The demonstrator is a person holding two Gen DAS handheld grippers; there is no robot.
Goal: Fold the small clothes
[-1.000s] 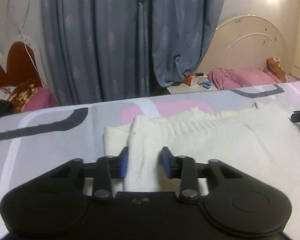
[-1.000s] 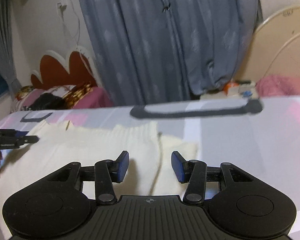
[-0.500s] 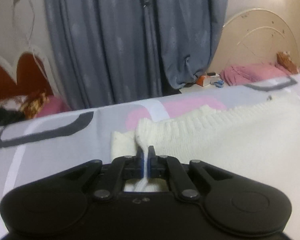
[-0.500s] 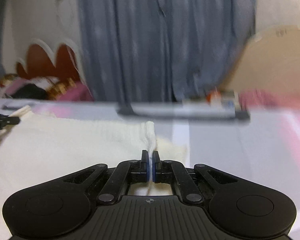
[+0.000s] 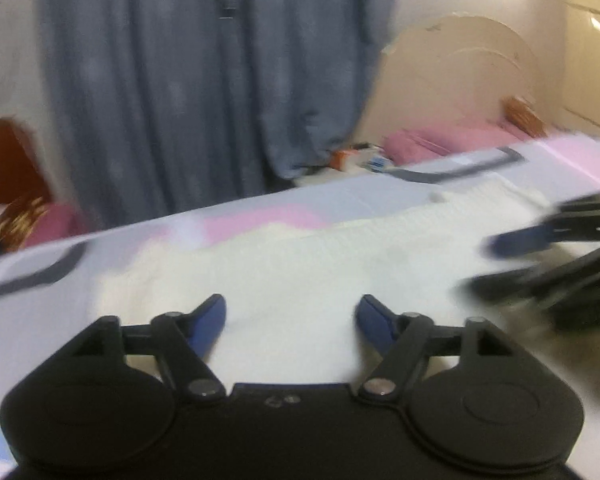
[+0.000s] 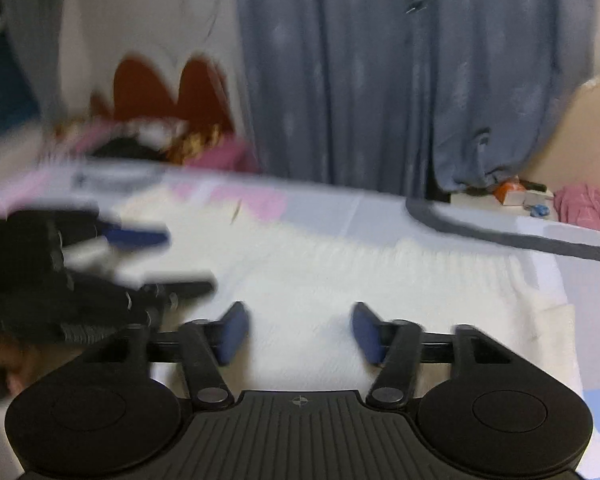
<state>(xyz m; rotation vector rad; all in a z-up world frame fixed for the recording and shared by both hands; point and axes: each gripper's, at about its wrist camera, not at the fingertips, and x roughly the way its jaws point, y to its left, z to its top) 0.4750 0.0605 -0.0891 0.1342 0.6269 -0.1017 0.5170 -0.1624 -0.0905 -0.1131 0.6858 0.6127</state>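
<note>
A cream knitted garment (image 5: 300,264) lies flat on the patterned bed sheet (image 5: 100,256), its ribbed edge toward the far side. My left gripper (image 5: 291,316) hovers over its near part with jaws opening and nothing pinched between the blue pads. In the right wrist view the same garment (image 6: 340,276) spreads under my right gripper (image 6: 298,326), whose jaws are also opening, empty. Each gripper shows blurred in the other's view: the right gripper (image 5: 548,248) at the right edge, the left gripper (image 6: 112,256) at the left edge. Both views are motion-blurred.
A grey-blue curtain (image 5: 204,80) hangs behind the bed. A cream headboard (image 5: 460,80) and pink bedding (image 5: 440,140) stand at the back right, a red scalloped headboard (image 6: 168,88) at the back left. A nightstand with small boxes (image 5: 356,160) sits between.
Both grippers were shut on folds of the garment half a second ago; both have let go and opened. The two grippers have moved toward each other, and the garment's side folds now lie flat.
</note>
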